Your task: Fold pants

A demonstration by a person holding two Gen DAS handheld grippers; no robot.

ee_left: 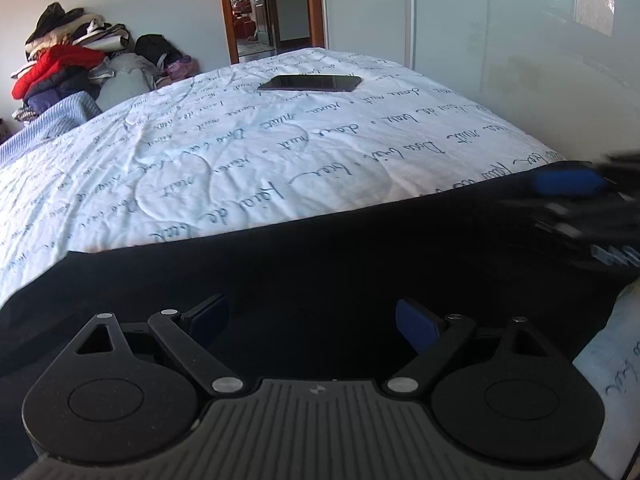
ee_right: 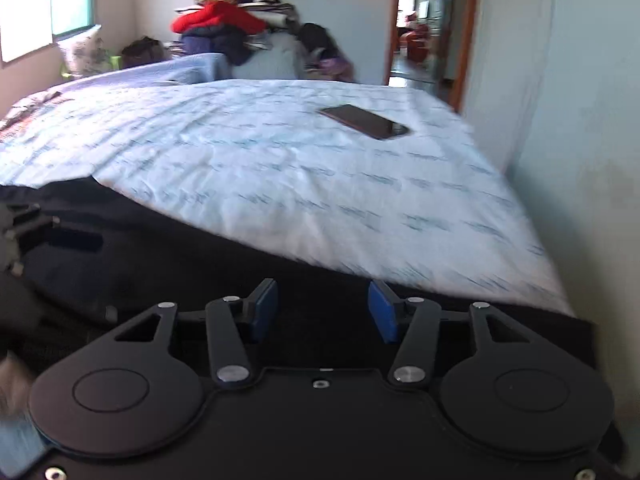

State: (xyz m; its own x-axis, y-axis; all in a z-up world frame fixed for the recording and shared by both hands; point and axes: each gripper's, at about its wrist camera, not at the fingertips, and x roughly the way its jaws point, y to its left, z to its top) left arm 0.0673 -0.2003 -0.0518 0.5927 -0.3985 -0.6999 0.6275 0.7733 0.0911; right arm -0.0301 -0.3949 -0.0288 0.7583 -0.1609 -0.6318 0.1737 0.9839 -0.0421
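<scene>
The black pants (ee_left: 320,248) lie flat in a dark band along the near edge of the bed. In the right wrist view the pants (ee_right: 180,256) run from the left edge to the bed's right corner. My left gripper (ee_left: 310,316) hovers just over the fabric, its blue pads wide apart with nothing pinched between them. My right gripper (ee_right: 323,310) stands open above the cloth, its pads touching nothing. The right gripper (ee_left: 580,200) appears blurred at the right of the left wrist view. The left gripper (ee_right: 24,232) shows at the left edge of the right wrist view.
A dark phone (ee_left: 310,83) (ee_right: 366,121) lies on the white script-printed sheet (ee_left: 240,152) (ee_right: 280,168) toward the far side. A pile of clothes (ee_left: 60,64) (ee_right: 224,28) and a blue blanket (ee_left: 48,120) sit beyond the bed. A pale wardrobe (ee_right: 560,120) borders the right side.
</scene>
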